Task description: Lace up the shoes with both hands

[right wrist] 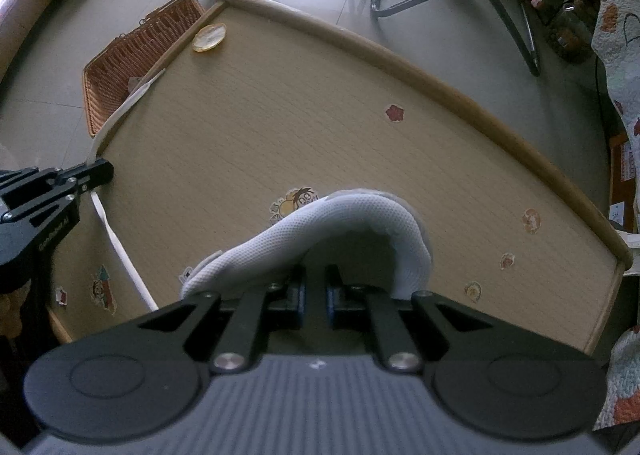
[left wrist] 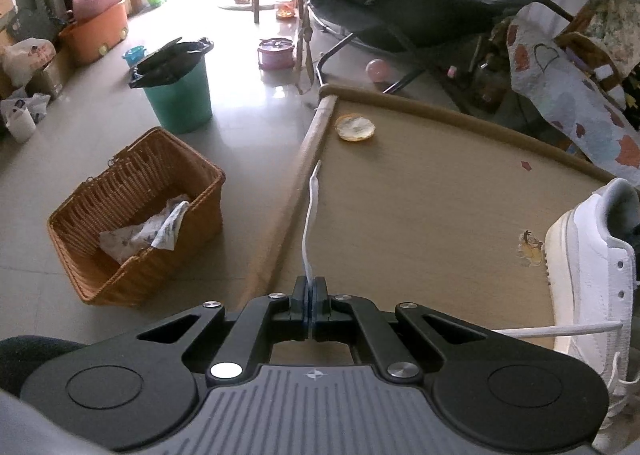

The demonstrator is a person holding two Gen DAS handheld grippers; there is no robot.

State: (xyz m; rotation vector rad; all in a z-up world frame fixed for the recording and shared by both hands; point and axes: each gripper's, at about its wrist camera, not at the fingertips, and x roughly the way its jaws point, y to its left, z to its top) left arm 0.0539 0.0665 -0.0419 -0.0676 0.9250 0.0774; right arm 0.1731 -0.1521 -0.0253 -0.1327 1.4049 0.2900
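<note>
Cloth inside wicker basket

We see a white shoe standing upright on its sole at the right of the table, its side panel dotted with small holes and its padded grey collar open upward. Its flat white lace runs taut from an eyelet out to the left, then its free end stands up, tipped by a stiff aglet

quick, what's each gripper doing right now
left gripper: shut on the white shoelace.
right gripper: narrow gap between the jaws, over the white shoe; grip cannot be told.
</note>
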